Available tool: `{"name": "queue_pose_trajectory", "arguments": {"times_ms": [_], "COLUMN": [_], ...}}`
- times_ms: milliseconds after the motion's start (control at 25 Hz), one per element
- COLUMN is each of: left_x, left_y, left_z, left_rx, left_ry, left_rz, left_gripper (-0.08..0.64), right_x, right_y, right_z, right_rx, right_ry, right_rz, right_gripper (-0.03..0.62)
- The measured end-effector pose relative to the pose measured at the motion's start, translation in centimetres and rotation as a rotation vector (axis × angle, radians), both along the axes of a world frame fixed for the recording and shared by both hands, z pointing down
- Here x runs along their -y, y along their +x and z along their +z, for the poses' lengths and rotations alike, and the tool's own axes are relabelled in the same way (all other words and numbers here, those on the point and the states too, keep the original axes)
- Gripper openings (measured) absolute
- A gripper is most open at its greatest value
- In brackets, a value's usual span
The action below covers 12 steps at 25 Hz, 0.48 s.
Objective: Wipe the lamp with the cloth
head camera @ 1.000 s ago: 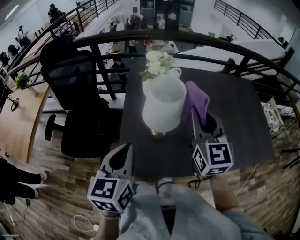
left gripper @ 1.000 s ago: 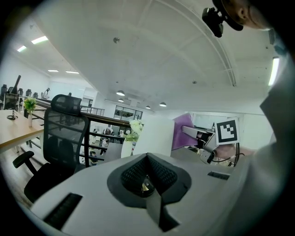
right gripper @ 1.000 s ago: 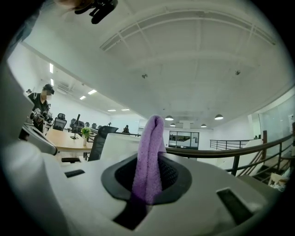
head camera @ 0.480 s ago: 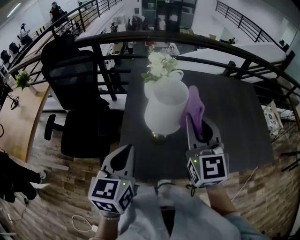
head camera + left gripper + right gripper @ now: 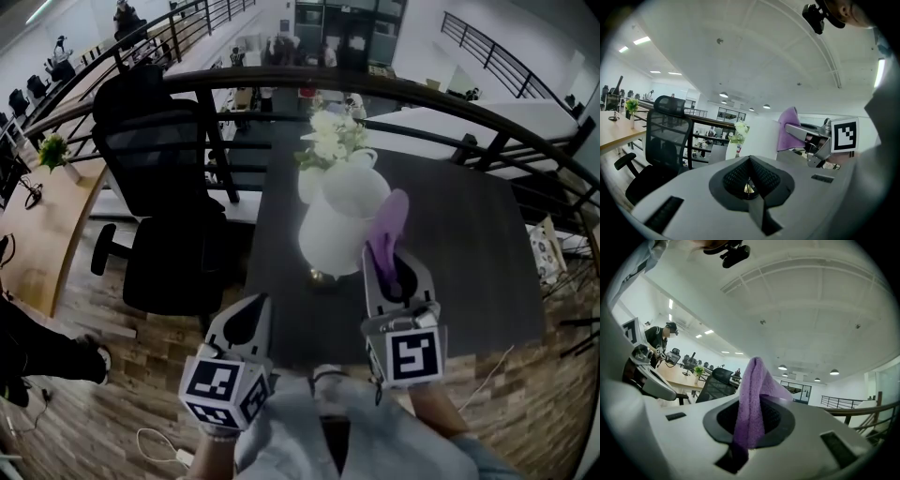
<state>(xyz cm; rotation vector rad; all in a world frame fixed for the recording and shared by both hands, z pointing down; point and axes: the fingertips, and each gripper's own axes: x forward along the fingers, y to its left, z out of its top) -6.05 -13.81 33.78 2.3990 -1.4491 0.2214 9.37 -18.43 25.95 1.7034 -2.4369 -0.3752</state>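
A white lamp (image 5: pixel 339 220) with a round shade and a brass foot stands on the dark table (image 5: pixel 469 253). My right gripper (image 5: pixel 386 264) is shut on a purple cloth (image 5: pixel 387 228), which sticks up from the jaws just right of the shade. In the right gripper view the cloth (image 5: pixel 752 404) fills the gap between the jaws and rises above them. My left gripper (image 5: pixel 246 317) hangs at the table's near edge, left of the lamp, shut and empty. From the left gripper view, the cloth (image 5: pixel 788 135) and the white lamp (image 5: pixel 759 136) show behind the closed jaws.
A white pitcher of pale flowers (image 5: pixel 333 145) stands just behind the lamp. A black office chair (image 5: pixel 164 187) sits to the left of the table. A dark railing (image 5: pixel 450 98) curves behind the table. Wooden floor lies below the table's near edge.
My right gripper has swung left and tilted up with the cloth, bringing it closer to the lamp's shade. The left gripper has stayed where it was.
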Motion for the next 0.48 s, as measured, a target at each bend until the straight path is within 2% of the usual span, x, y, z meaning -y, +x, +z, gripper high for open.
{"name": "queue_pose_trajectory", "arguments": {"times_ms": [120, 320, 480], "left_x": [-0.3, -0.4, -0.8], "left_y": [0.1, -0.8, -1.2], "left_z": [0.1, -0.1, -0.1], "left_rx": [-0.01, -0.004, -0.009], "left_ry": [-0.023, 0.006, -0.005], "left_rz": [0.002, -0.022, -0.039], "left_gripper": [0.009, 0.009, 0.009], "right_x": [-0.3, -1.0, -1.4], "right_y": [-1.2, -3.6, -5.7], "right_z": [0.0, 0.6, 1.5], "right_rx": [-0.037, -0.08, -0.123], "right_ry": [0.011, -0.001, -0.023], "right_rz": [-0.032, -0.087, -0.142], "right_gripper": [0.051, 0.051, 0.051]}}
